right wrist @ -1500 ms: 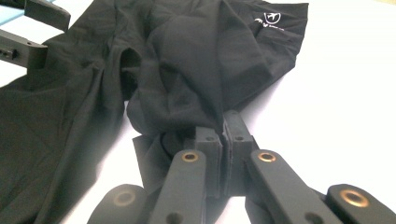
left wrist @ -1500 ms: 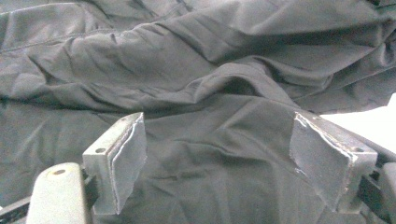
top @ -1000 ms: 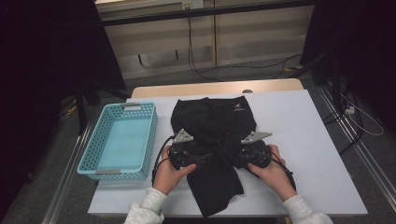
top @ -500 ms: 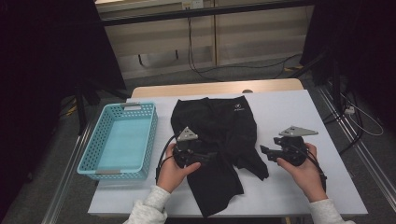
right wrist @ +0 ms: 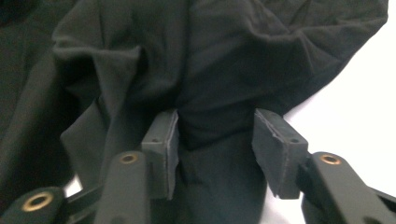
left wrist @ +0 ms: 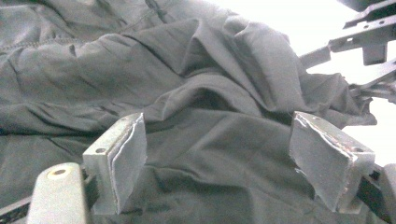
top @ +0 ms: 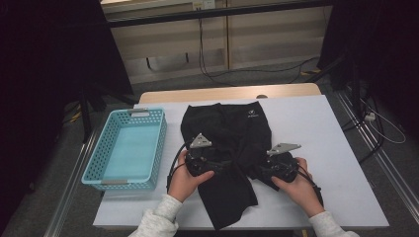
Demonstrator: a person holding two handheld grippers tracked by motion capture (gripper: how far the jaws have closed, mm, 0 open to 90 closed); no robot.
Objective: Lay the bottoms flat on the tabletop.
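- Item: black garment (top: pixel 225 148), lying crumpled across the middle of the white table (top: pixel 341 148), one end trailing toward the person's edge. Folding or gathering appears to be the work in hand.
- Left hand-held gripper (left wrist: pixel 224 161): jaws stand wide apart over the cloth. The pads (left wrist: pixel 128 154) hover above a flat stretch of fabric with nothing pinched between them. In the high view it sits at the garment's left side (top: pixel 217 164).
- Right hand-held gripper (right wrist: pixel 217 144): jaws partly apart and just lately closing. A bunched fold of the garment lies between the pads (right wrist: pixel 163 140), with a gap showing on the right side, so no firm clamp yet. In the high view it sits at the garment's right edge (top: pixel 262 170).
- Nearby: light blue basket (top: pixel 99 168), left of the garment and apart from it.
- Risk: the right jaws may close on several layers, dragging the whole bundle instead of one edge.
- Risk: thin cloth could slip from the pads if lifted before the grip is firm.
- Risk: the left jaws, set over flat fabric, may close on nothing without a raised fold.
- Markings: small white logo (top: pixel 253 114) near the garment's far end, too small to read. No other writing legible.
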